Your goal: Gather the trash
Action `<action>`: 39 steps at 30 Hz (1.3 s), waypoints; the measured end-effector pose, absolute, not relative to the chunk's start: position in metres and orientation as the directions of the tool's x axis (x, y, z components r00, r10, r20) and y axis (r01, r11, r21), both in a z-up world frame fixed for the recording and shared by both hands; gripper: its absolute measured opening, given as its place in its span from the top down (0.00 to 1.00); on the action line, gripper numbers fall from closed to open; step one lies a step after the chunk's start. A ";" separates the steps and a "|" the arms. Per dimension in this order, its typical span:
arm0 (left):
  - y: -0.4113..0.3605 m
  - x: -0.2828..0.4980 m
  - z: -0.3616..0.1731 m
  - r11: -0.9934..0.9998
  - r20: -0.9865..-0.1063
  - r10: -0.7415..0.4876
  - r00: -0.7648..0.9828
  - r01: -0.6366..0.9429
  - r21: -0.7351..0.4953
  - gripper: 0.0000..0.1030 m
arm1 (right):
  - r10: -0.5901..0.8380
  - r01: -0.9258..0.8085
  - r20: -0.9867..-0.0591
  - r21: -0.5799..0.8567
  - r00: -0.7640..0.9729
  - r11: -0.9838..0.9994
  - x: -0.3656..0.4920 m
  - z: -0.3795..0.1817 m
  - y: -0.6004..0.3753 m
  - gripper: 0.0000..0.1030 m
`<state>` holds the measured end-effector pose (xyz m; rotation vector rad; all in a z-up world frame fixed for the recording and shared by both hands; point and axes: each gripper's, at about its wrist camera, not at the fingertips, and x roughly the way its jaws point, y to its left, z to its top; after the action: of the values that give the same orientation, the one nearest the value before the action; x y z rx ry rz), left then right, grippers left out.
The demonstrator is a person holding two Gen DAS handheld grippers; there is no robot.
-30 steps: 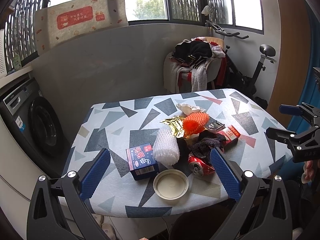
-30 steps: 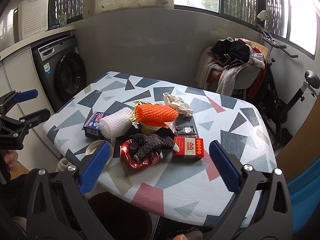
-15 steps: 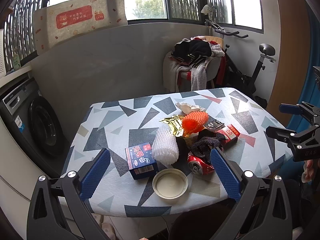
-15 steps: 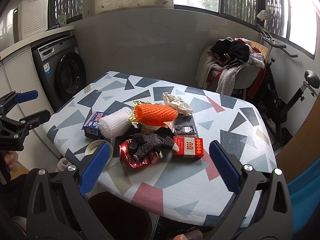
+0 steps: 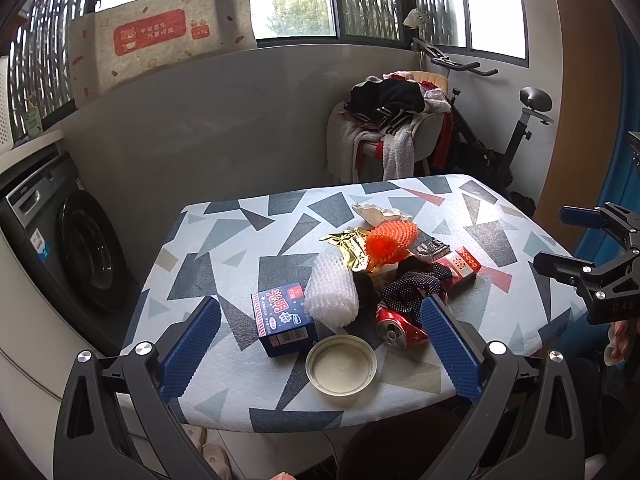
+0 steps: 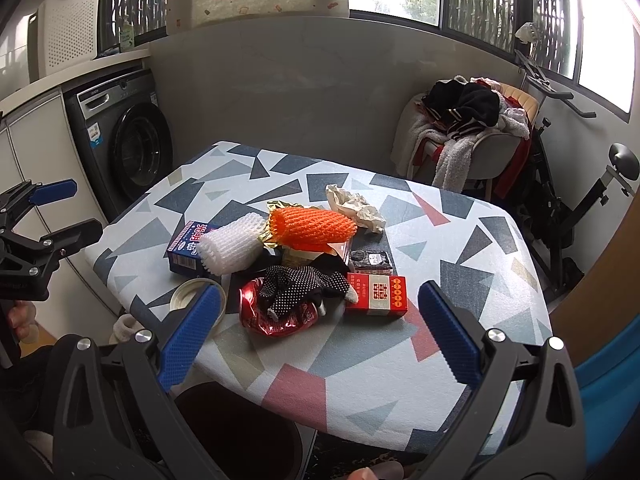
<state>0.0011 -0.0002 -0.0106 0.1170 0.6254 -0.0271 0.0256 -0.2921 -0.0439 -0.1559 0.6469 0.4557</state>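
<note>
A pile of trash lies on the patterned table [image 5: 224,248]: a blue box [image 5: 282,318], a white foam net [image 5: 332,292], an orange foam net [image 5: 390,240], a round white lid [image 5: 341,364], a crushed red can [image 5: 396,326], a black dotted cloth [image 6: 300,284], a red pack [image 6: 376,294] and crumpled paper [image 6: 354,208]. My left gripper [image 5: 318,354] is open and empty, held before the table's near edge, over the lid. My right gripper [image 6: 318,334] is open and empty, near the can. A dark bin [image 6: 240,432] stands under the table edge.
A washing machine [image 5: 68,248] stands left of the table. A chair heaped with clothes [image 5: 392,128] and an exercise bike [image 5: 512,136] stand behind it. A wall with windows is at the back.
Both grippers have stayed open and nearly still; the left view has drifted very slightly. Nothing on the table has moved.
</note>
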 end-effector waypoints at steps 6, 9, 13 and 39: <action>0.006 0.004 -0.015 0.995 -0.583 0.029 0.812 0.031 0.093 0.05 | 0.335 -0.437 -0.613 -0.019 0.716 0.899 0.024 -0.045 -0.291 0.05; 0.010 0.008 -0.019 0.994 -0.601 0.030 0.799 0.039 0.101 0.05 | 0.332 -0.432 -0.620 -0.013 0.711 0.902 0.026 -0.048 -0.290 0.05; 0.026 0.010 -0.027 0.998 -0.599 0.025 0.800 0.014 0.060 0.05 | 0.326 -0.427 -0.627 -0.011 0.707 0.904 0.027 -0.053 -0.291 0.05; 0.075 0.038 -0.096 0.998 -0.700 -0.028 0.714 -0.014 -0.055 0.05 | 0.398 -0.529 -0.704 0.037 0.588 0.848 0.094 -0.134 -0.252 0.08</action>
<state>0.0379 0.0751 -0.0962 -0.0579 0.7761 -0.0079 0.0938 -0.2524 -0.1342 -0.1840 0.7712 0.5434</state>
